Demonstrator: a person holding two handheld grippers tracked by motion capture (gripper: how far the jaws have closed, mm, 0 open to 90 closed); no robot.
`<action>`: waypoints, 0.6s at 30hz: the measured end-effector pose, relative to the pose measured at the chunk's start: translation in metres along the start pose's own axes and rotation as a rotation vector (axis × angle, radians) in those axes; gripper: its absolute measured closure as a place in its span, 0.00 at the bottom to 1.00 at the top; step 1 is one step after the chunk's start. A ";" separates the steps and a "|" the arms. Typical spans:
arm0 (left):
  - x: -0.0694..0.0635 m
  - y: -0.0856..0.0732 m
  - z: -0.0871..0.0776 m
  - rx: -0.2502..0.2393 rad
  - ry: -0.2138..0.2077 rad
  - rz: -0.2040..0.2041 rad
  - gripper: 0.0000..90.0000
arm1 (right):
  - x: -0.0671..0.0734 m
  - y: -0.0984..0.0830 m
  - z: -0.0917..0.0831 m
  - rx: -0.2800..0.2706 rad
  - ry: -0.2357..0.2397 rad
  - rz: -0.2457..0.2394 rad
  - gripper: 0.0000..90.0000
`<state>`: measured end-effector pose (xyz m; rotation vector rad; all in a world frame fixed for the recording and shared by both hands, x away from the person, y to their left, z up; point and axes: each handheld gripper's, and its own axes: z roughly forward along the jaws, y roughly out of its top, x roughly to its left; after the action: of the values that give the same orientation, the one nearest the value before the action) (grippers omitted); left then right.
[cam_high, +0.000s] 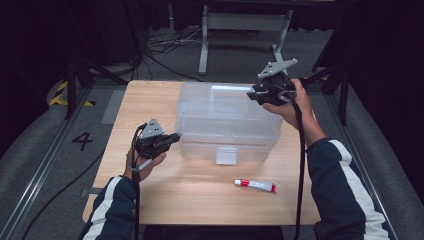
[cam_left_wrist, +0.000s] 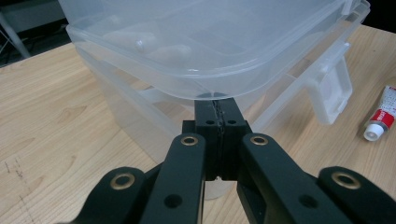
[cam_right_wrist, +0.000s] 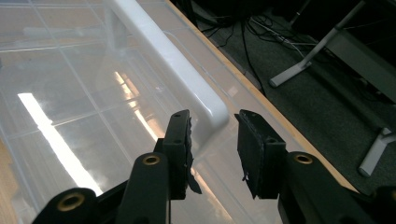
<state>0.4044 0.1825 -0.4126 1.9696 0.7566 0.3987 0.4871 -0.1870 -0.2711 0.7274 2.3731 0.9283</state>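
Clear plastic box (cam_high: 227, 122) with its lid on sits at the centre of the frame on the wooden desk (cam_high: 150, 195), its latch facing the lower edge. Left gripper (cam_high: 172, 137), centre left, has its jaws pressed together, tips just under the lid's rim at the box's left side. Right gripper (cam_high: 256, 94), upper right, holds its jaws apart around the end of the white handle (cam_right_wrist: 187, 70) on the lid. 1 red-and-white tube (cam_high: 255, 185) lies on the desk, lower right of the box.
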 end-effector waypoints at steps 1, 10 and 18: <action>0.000 0.000 0.000 0.000 0.000 0.000 1.00 | -0.001 -0.002 -0.002 -0.008 -0.003 -0.002 0.72; -0.001 0.001 0.001 0.006 -0.010 0.016 1.00 | -0.014 -0.030 -0.033 -0.066 -0.045 0.021 0.67; -0.002 0.002 0.002 0.012 -0.013 0.023 1.00 | -0.025 -0.075 -0.056 -0.115 -0.100 0.051 0.58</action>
<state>0.4045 0.1794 -0.4118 1.9912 0.7307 0.3956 0.4495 -0.2753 -0.2831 0.7743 2.2044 1.0160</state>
